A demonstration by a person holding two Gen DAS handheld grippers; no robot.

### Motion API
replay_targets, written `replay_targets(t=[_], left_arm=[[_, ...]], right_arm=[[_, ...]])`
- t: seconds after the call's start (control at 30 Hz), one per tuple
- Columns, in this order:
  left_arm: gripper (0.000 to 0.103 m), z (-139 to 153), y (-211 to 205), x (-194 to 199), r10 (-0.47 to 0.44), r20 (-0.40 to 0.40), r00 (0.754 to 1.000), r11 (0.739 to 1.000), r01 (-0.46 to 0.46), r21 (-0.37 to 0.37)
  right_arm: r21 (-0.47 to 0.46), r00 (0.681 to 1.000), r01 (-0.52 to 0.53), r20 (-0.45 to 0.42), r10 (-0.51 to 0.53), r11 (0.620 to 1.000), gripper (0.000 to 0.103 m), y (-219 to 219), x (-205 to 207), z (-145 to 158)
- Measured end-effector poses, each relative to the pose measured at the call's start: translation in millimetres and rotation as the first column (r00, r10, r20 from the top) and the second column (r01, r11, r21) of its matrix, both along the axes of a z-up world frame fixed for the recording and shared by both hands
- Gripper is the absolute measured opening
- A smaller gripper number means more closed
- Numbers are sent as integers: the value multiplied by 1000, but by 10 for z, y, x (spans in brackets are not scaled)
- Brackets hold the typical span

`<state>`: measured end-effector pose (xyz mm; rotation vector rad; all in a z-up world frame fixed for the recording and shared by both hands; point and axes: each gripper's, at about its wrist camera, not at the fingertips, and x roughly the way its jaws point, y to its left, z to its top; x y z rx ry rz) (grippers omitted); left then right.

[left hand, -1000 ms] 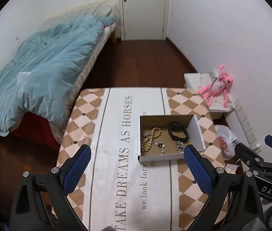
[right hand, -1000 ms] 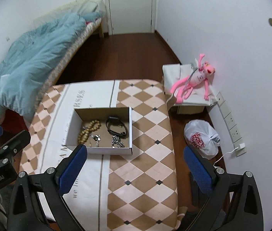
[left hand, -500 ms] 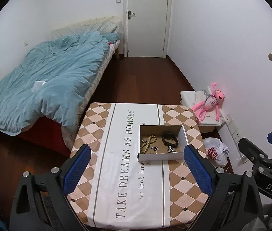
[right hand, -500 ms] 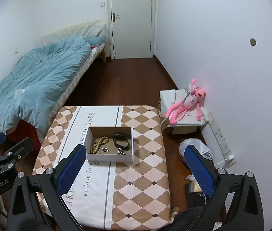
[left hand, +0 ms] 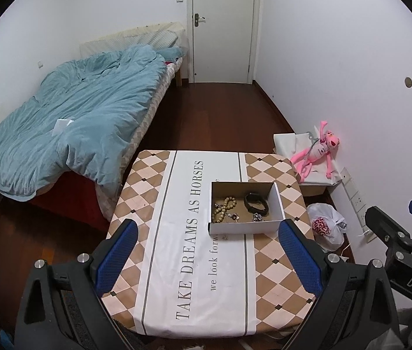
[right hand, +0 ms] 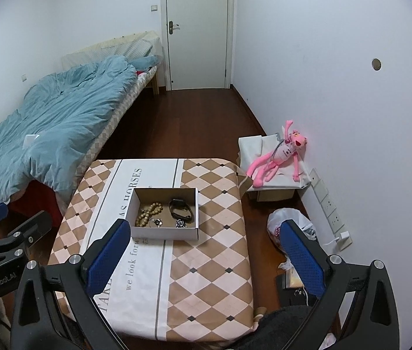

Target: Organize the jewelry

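A white cardboard box sits on the table. Inside it lie a wooden bead bracelet, a black band and small metal pieces. My left gripper is open and empty, held high above the table's near part. My right gripper is open and empty, above the table's right side. Each gripper shows at the edge of the other's view.
A bed with a blue duvet stands left of the table. A pink plush toy lies on a small white stand by the right wall. A plastic bag is on the floor. A door is at the far end.
Both grippers have pulled up and back from the table, so the box looks smaller and farther. The jaws stay open and empty.
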<state>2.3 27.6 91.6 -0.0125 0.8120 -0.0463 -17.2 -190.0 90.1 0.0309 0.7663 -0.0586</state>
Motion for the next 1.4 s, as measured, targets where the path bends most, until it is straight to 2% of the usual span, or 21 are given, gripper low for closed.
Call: replay_targets(t=[0.4, 0.73, 0.97, 1.4], left_arm=[[98, -61, -72, 391, 21, -47, 999, 1000, -20, 20], [98, -311, -94, 701, 30, -117, 993, 999, -24, 48], [98, -394, -115, 790, 29, -142, 989, 998, -22, 54], [98, -417, -88, 812, 27, -148, 989, 999, -20, 45]], right_arm=[[-12, 999, 16, -49, -17, 1000, 103, -12, 451, -63], [-30, 992, 16, -125, -19, 999, 103, 7, 825, -333], [-33, 987, 16, -162, -21, 999, 103, 8, 938, -464], [-27, 984, 0, -179, -4, 1000, 103, 39, 973, -496]])
